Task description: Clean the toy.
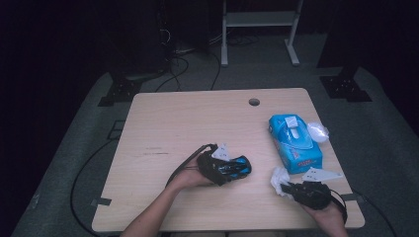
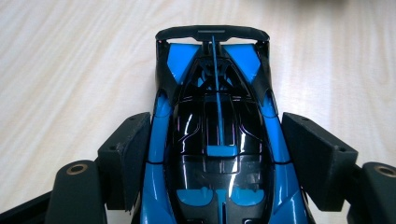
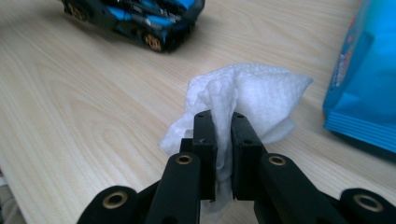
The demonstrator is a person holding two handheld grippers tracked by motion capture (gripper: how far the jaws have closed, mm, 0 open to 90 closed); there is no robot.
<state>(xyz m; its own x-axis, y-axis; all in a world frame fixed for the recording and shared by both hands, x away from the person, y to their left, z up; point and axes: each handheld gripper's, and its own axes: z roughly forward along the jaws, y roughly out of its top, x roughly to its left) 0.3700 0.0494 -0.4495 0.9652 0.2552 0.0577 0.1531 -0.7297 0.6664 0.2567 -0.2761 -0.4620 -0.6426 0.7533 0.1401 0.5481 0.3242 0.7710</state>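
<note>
- Your left gripper has the toy car between its jaws, near the middle of the desk, somewhat toward the front edge; the pads sit against the car's flanks, one each side of the cabin
- Judge the car as light, hard plastic with a glossy, slippery shell: a firm squeeze across the waist where the body is widest should hold it, while the thin rear wing looks like the part that would snap, so keep off it
- Your right gripper is closed tight on a white wipe, close to the desk's front right corner, with most of the sheet bunched beyond the jaw tips
- The wipe looks soft and limp, probably damp; it will drape and fold, so wipe with the loose bunch, not the pads
- The blue wipe packet lies along the right edge, with a crumpled bit of clear film just beside it
- Steady the car against sliding as you rub its polished roof
</note>
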